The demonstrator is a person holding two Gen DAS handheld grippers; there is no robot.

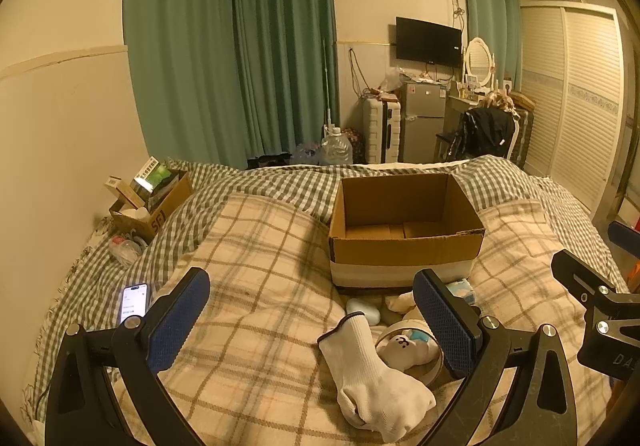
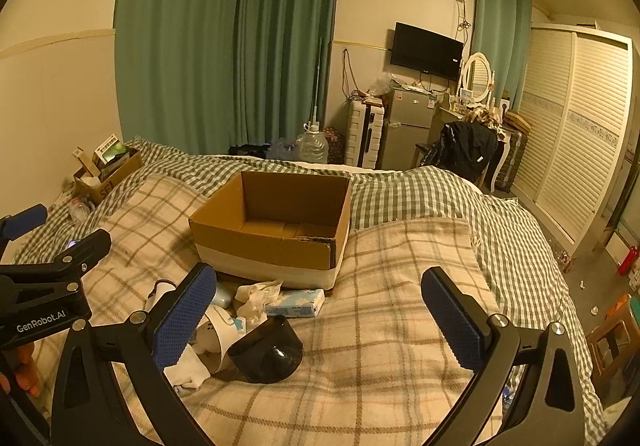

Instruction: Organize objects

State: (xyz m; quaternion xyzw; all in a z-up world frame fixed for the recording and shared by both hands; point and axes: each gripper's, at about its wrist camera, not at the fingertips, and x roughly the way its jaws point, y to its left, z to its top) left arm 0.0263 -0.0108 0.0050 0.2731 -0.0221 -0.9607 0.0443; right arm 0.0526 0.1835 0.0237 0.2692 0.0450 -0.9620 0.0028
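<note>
An open, empty cardboard box (image 1: 404, 246) sits on the plaid blanket; it also shows in the right wrist view (image 2: 272, 242). In front of it lies a small pile: a white sock (image 1: 372, 370), a tape roll (image 1: 430, 370) around a white plush (image 1: 404, 350), a pale blue oval thing (image 1: 366, 310), a tissue pack (image 2: 296, 302), crumpled white paper (image 2: 256, 296) and a black dome-shaped thing (image 2: 268, 352). My left gripper (image 1: 316, 322) is open and empty just above the sock. My right gripper (image 2: 320, 322) is open and empty, to the right of the pile.
A phone (image 1: 134, 302) lies lit on the bed at left. A second cardboard box (image 1: 154, 202) with packets stands at the far left by the wall. Beyond the bed are green curtains, a fridge (image 1: 422, 122), a suitcase, a chair and a wardrobe (image 2: 576, 126).
</note>
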